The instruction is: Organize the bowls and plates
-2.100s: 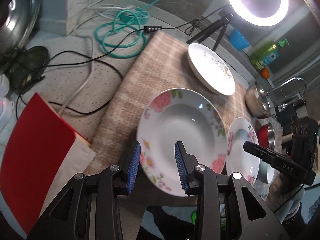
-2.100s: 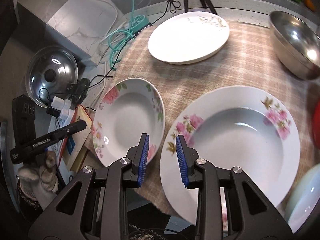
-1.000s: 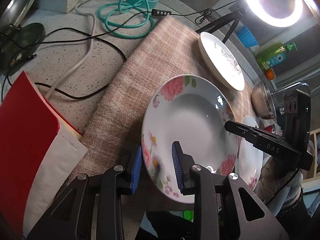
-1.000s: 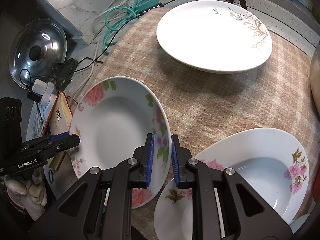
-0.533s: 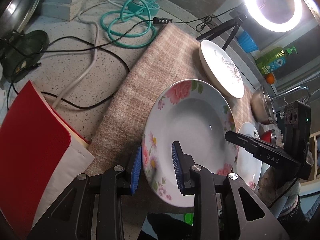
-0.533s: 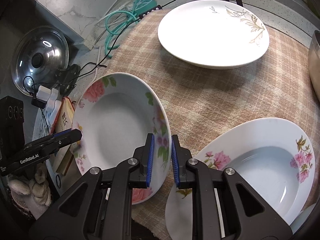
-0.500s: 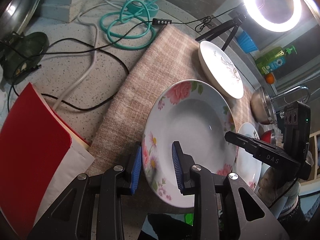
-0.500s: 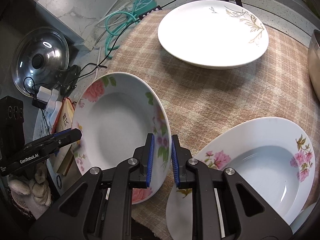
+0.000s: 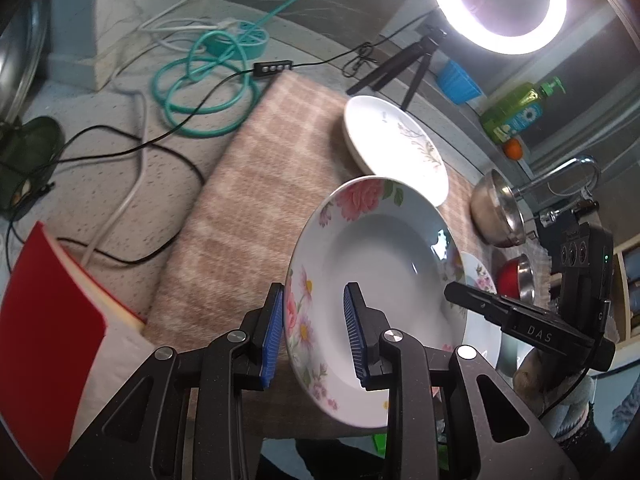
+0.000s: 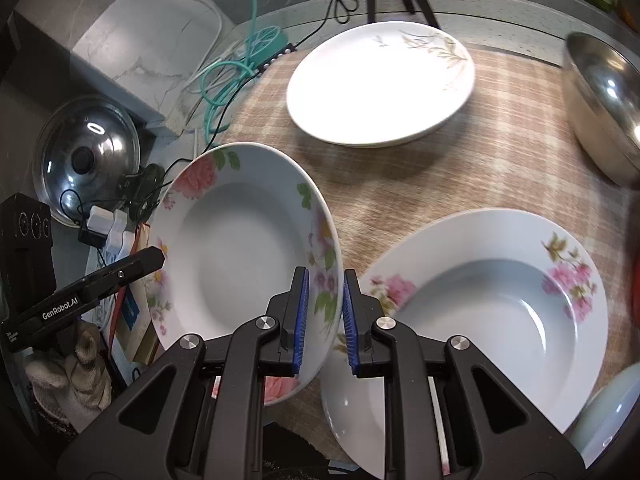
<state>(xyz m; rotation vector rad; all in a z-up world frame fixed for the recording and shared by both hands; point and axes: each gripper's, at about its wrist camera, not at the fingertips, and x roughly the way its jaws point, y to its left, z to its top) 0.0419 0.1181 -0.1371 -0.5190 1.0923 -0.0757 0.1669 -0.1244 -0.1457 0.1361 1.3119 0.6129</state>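
A deep white plate with pink flowers (image 9: 384, 256) (image 10: 240, 256) is held tilted above the checked cloth by both grippers. My left gripper (image 9: 314, 332) is shut on its left rim. My right gripper (image 10: 323, 316) is shut on its right rim. A second, larger floral deep plate (image 10: 492, 304) lies on the cloth to the right, partly under the lifted one; a bit of it shows in the left wrist view (image 9: 478, 280). A flat white plate with a gold sprig (image 10: 380, 80) (image 9: 394, 148) lies at the back.
A steel bowl (image 10: 604, 100) (image 9: 496, 208) sits at the right back. A red-and-steel bowl (image 9: 516, 276) is beyond it. Cables and a teal cord (image 9: 200, 92), a red book (image 9: 44, 312), a glass pot lid (image 10: 86, 152) and a ring-light tripod (image 9: 412, 64) stand off the cloth (image 10: 500, 160).
The floral plate has been lifted off the cloth and tilted up, held by both grippers. Both cameras have risen and shifted to the right with it.
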